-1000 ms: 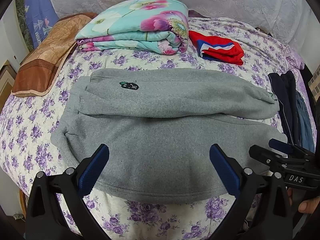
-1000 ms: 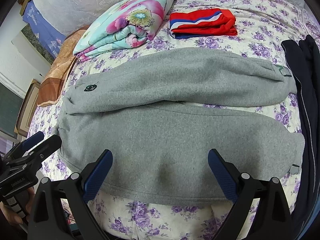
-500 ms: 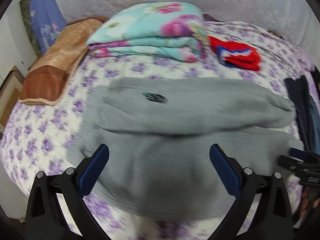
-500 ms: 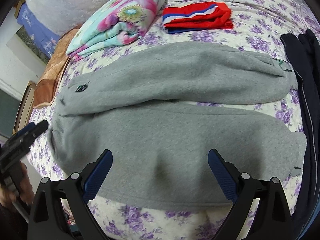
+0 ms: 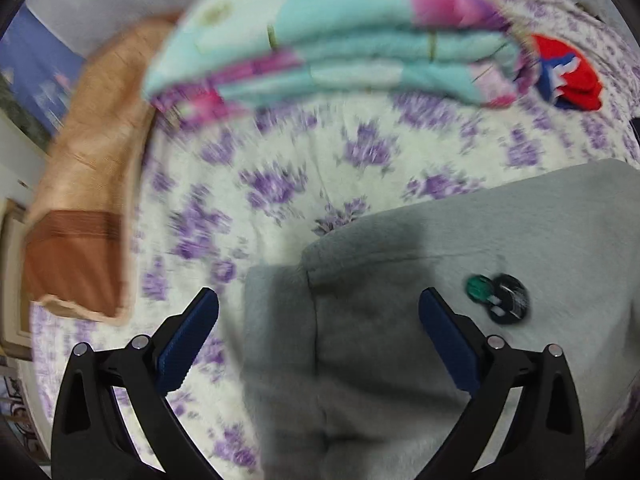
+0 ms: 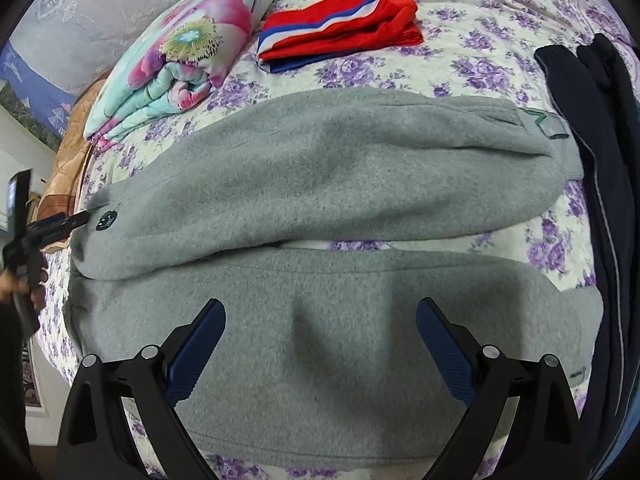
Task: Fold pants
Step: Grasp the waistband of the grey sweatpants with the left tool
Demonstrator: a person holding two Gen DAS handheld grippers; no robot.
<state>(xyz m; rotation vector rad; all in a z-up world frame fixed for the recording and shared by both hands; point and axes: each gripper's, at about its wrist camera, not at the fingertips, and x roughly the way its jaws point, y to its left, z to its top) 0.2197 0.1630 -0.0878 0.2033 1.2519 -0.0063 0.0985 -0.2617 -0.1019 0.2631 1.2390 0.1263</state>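
Observation:
Grey fleece pants (image 6: pixel 320 208) lie spread sideways on the flowered bedsheet (image 6: pixel 500 32), both legs side by side, waist at the left, cuffs at the right. My left gripper (image 5: pixel 318 312) is open and empty, right over the waist corner (image 5: pixel 360 280) of the pants, beside a black and green logo patch (image 5: pixel 498 294). It also shows at the left edge of the right wrist view (image 6: pixel 60 226). My right gripper (image 6: pixel 320 322) is open and empty above the near leg, close to its lower edge.
A folded flowered quilt (image 6: pixel 180 52) and folded red, white and blue garment (image 6: pixel 340 28) lie at the back of the bed. Dark clothes (image 6: pixel 600 160) lie along the right side. A brown pillow (image 5: pixel 84 200) sits at the left edge.
My left gripper has swung left and down to the waist end of the pants; its view is blurred. The right gripper has crept slightly forward over the near leg.

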